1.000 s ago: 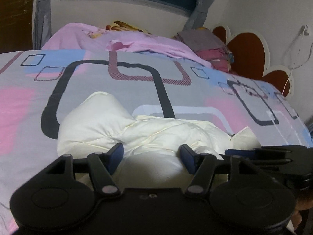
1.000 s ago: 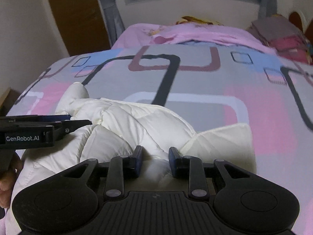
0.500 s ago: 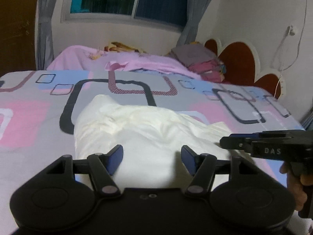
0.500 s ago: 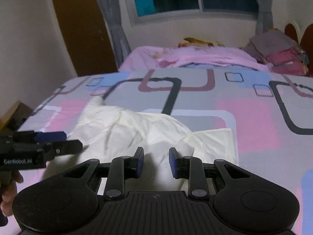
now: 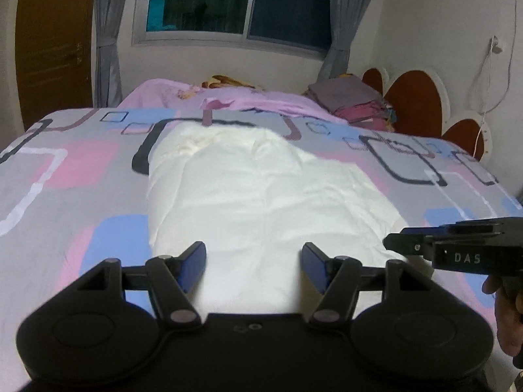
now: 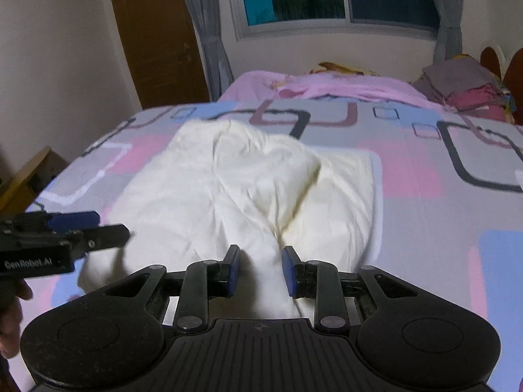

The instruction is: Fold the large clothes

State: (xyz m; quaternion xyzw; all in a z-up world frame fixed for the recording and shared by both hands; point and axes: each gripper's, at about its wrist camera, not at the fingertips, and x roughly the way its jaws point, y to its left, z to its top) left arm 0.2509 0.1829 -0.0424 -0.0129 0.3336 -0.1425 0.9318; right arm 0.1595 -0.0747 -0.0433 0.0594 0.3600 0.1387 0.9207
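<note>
A cream quilted garment (image 5: 261, 196) lies spread on the patterned bed, reaching from the near edge toward the middle; it also shows in the right wrist view (image 6: 235, 189), with a fold and raised ridge at its right side. My left gripper (image 5: 254, 263) is open and empty, above the garment's near edge. My right gripper (image 6: 261, 268) is open with a narrower gap, empty, over the near edge too. Each gripper shows side-on in the other's view: the right one (image 5: 457, 251), the left one (image 6: 65, 232).
The bed sheet (image 5: 81, 196) is grey with pink, blue and black squares. A pink blanket (image 5: 228, 104) and a stack of folded clothes (image 5: 353, 101) lie at the far end. A brown headboard (image 5: 415, 104) is at the right, a wooden door (image 6: 153, 32) at the left.
Both grippers have pulled back and risen away from the garment. The garment now lies flatter and more spread out than the bunched heap one second ago.
</note>
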